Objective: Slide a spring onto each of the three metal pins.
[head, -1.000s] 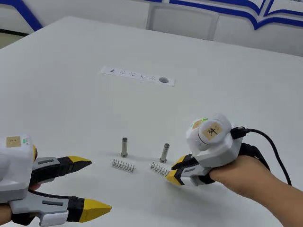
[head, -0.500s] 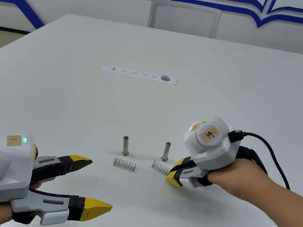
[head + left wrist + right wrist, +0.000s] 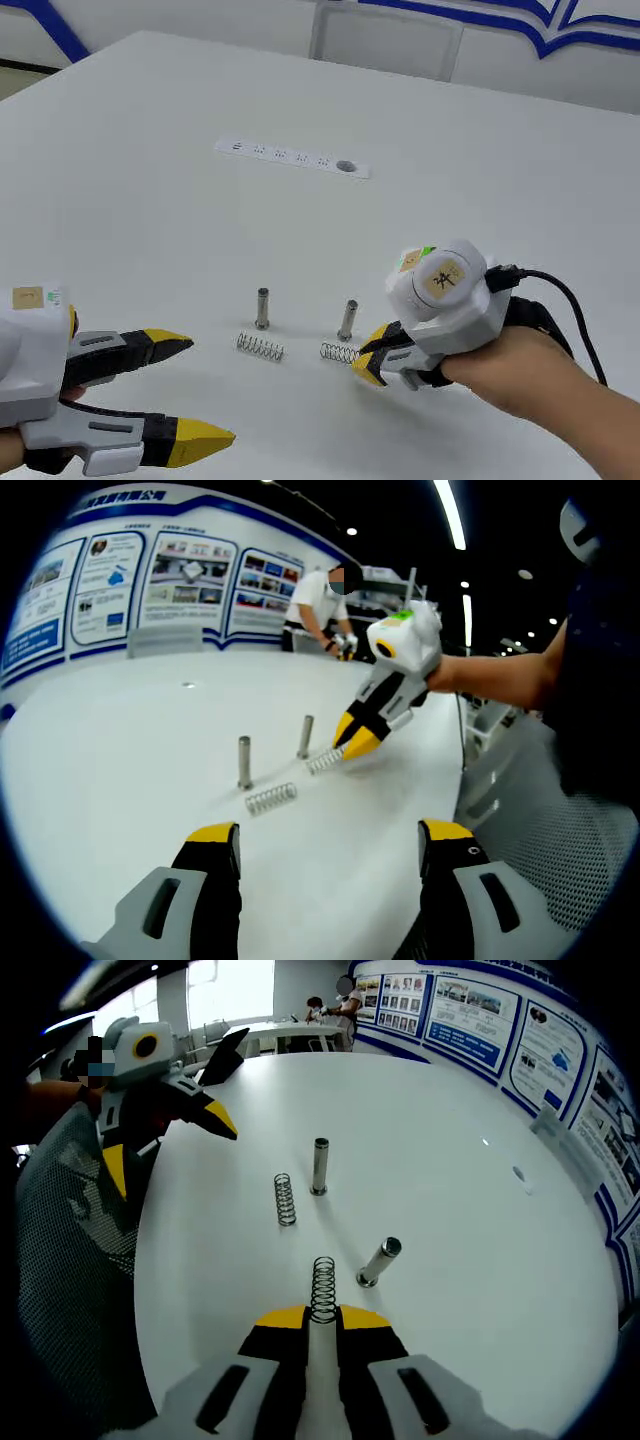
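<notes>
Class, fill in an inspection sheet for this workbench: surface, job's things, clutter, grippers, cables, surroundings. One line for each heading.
Surface: white tabletop, with a white socket strip set flat in it.
Job's things: two upright grey metal pins, left pin and right pin, both without springs; left coil spring lies free; right coil spring lies with its end in the right gripper.
Clutter: nothing seen.
Grippers: left gripper open, clear of the parts; right gripper's jaws closed on the right coil spring.
Cables: black cable runs from the right gripper.
Surroundings: pale chair back and blue-striped white wall beyond the table.
</notes>
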A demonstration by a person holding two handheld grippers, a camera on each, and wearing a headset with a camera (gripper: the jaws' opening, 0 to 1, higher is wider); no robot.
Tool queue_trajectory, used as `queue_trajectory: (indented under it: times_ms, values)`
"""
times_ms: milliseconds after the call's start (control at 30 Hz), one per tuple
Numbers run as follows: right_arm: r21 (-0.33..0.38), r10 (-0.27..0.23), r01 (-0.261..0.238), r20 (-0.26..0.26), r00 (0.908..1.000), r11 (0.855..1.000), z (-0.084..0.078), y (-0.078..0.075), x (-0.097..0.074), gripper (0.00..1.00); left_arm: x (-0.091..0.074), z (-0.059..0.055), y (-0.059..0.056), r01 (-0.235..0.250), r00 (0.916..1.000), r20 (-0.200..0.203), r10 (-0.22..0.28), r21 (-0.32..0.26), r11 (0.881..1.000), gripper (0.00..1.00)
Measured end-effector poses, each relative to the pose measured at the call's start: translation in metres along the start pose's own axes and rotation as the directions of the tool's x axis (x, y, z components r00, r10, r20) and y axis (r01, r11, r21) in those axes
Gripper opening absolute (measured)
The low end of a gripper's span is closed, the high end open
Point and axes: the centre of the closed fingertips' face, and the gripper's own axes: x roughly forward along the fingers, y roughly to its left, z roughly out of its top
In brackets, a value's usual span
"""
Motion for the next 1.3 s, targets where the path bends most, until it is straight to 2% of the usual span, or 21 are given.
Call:
queue_trajectory:
  times_ms: [500, 900, 1033, 1300]
  values:
    - [-0.022, -0.002, 0.002, 0.011, 0.9999, 1.0, 0.012, -0.002, -0.011, 0.12, 0.0, 0.001, -0.001, 0.003, 1.0, 0.0, -0.003, 0.004, 1.0, 0.73]
    - [-0.008, -0.006, 0.006, 0.019, 0.9998, 1.0, 0.016, -0.005, -0.02, 0.12, 0.0, 0.0, -0.001, 0.005, 1.0, -0.003, -0.005, 0.007, 1.0, 0.73]
    - [0.025, 0.002, -0.003, 0.043, 0.9991, 1.0, 0.025, -0.008, -0.029, 0.12, 0.0, 0.0, -0.001, 0.005, 1.0, -0.002, -0.005, 0.008, 1.0, 0.73]
    - [0.017, -0.013, 0.012, 0.071, 0.9974, 1.0, 0.043, -0.016, -0.045, 0.12, 0.0, 0.001, -0.001, 0.004, 1.0, 0.0, -0.004, 0.008, 1.0, 0.73]
